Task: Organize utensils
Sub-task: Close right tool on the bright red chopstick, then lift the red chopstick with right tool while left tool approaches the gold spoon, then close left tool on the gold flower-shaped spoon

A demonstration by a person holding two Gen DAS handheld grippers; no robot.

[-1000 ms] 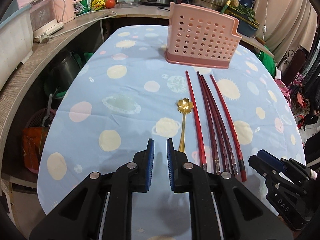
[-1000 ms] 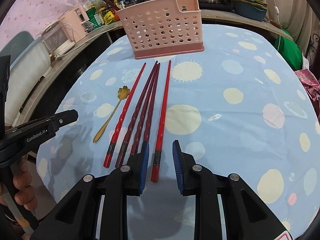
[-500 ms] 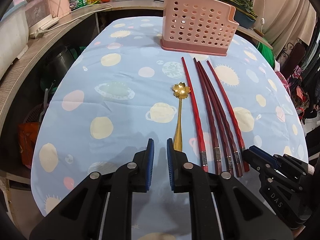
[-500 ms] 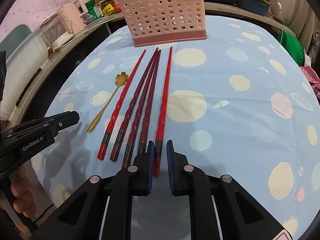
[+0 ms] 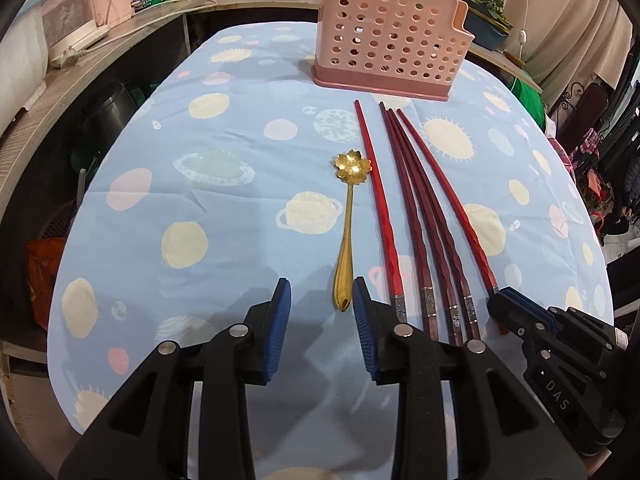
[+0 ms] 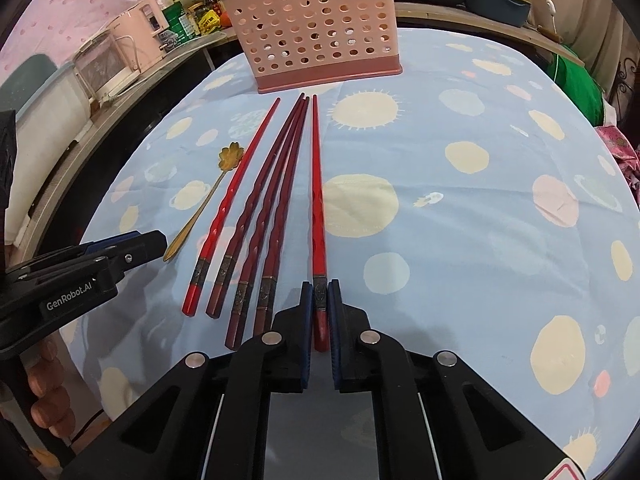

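Right wrist view: my right gripper (image 6: 319,304) clamps the bright red faceted chopstick (image 6: 317,200), rightmost on the clothed surface (image 6: 460,208).
My left gripper (image 5: 322,304), just widened, grasps nothing beside the gold flower-bowled spoon (image 5: 347,236).

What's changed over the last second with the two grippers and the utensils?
The right hand-held gripper has just closed onto the handle end of the rightmost red chopstick. The left hand-held gripper has just opened, its pads now either side of the gold spoon handle tip, not pressing it. The other four chopsticks, spoon and pink basket lie as before.
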